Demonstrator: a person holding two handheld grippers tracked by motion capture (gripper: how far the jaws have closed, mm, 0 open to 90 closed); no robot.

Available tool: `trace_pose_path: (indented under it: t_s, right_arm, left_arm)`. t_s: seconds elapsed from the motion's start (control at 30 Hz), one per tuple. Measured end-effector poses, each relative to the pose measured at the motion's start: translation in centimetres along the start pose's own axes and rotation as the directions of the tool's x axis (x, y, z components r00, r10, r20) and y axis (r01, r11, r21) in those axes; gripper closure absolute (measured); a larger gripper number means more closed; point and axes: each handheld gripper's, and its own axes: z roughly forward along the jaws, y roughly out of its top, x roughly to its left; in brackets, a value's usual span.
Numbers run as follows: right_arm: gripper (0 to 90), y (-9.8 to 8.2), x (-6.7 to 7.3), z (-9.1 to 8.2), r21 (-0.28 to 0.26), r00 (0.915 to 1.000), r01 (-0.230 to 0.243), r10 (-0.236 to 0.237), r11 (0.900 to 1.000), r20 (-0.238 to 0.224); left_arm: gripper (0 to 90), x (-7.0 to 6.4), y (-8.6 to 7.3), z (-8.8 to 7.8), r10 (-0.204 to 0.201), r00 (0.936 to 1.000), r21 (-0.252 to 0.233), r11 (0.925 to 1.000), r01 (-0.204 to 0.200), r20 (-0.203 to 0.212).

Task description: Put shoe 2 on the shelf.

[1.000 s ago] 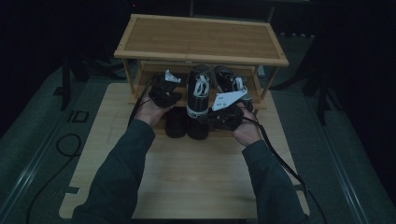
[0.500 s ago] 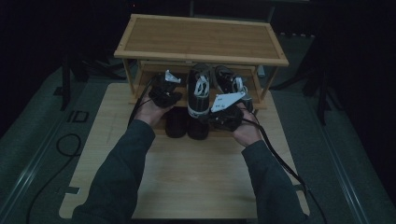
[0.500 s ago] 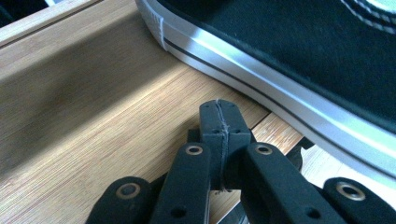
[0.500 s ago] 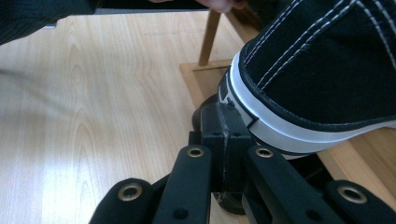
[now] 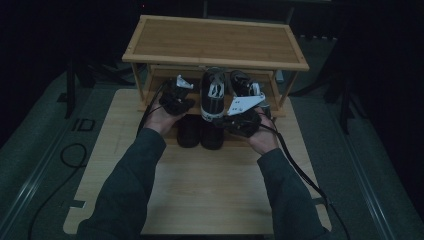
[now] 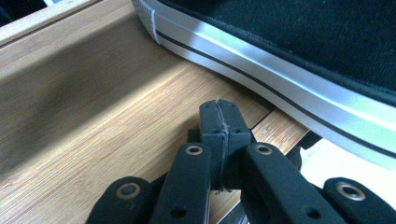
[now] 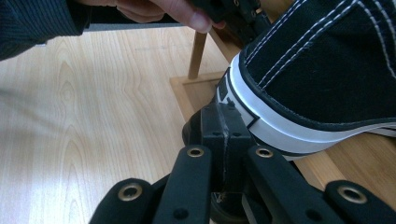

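Nothing has moved: both tongs, left [image 5: 176, 95] and right [image 5: 245, 112], stay pressed together, empty, beside the sneaker [image 5: 213, 95].

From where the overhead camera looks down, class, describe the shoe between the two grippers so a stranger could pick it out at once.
Find the two-tier bamboo shoe rack at the far edge of the pale wooden table. On its lower shelf, in the middle, sits a black canvas sneaker. Unlike the all-dark shoes beside and below it, it has a white rubber sole band and white laces.

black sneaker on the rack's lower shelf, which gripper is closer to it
Right. The right gripper sits shut against the black sneaker's heel; the left gripper, also shut, sits just beside its sole.
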Motion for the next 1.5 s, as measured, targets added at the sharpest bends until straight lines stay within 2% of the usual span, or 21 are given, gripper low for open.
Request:
trace_pose_path:
  t_s: [0.17,0.33,0.53,0.6,0.9,1.23,1.43,1.5]
  right_arm:
    - [90.0,-0.3,0.3,0.6,0.041,0.9999,0.012,-0.012,0.999,-0.004]
    - [90.0,-0.1,0.0,0.6,0.007,1.0000,-0.004,0.004,1.000,0.005]
    - [90.0,-0.4,0.0,0.9,0.033,0.9999,-0.005,0.004,0.999,0.011]
    - [90.0,-0.4,-0.1,1.1,0.032,0.9993,-0.014,0.013,0.999,0.036]
    - [90.0,-0.4,-0.1,1.4,0.015,0.9992,-0.013,0.013,1.000,0.037]
    - [90.0,-0.5,0.0,1.5,0.033,0.9968,-0.008,0.005,0.999,0.079]
    - [90.0,-0.4,-0.2,1.2,0.012,0.9959,-0.021,0.020,1.000,0.088]
    - [90.0,-0.4,-0.3,1.3,0.019,0.9922,-0.029,0.026,0.999,0.122]
  left_arm:
    - [90.0,0.0,0.0,0.0,0.003,1.0000,0.002,1.0000,-0.003,-0.002]
    - [90.0,0.0,0.0,0.0,-0.001,1.0000,-0.001,1.0000,0.001,0.001]
    - [90.0,0.0,0.0,0.0,0.000,1.0000,-0.002,1.0000,0.000,-0.001]
    - [90.0,0.0,0.0,0.0,-0.001,1.0000,-0.003,1.0000,0.001,-0.002]
    - [90.0,0.0,0.0,0.0,0.002,1.0000,-0.006,1.0000,-0.002,-0.004]
    - [90.0,0.0,0.0,0.0,0.007,1.0000,-0.002,1.0000,-0.007,-0.007]
    - [90.0,0.0,-0.1,0.0,0.003,1.0000,-0.006,1.0000,-0.003,-0.003]
    - [90.0,0.0,-0.1,0.0,0.005,1.0000,-0.005,1.0000,-0.005,-0.005]
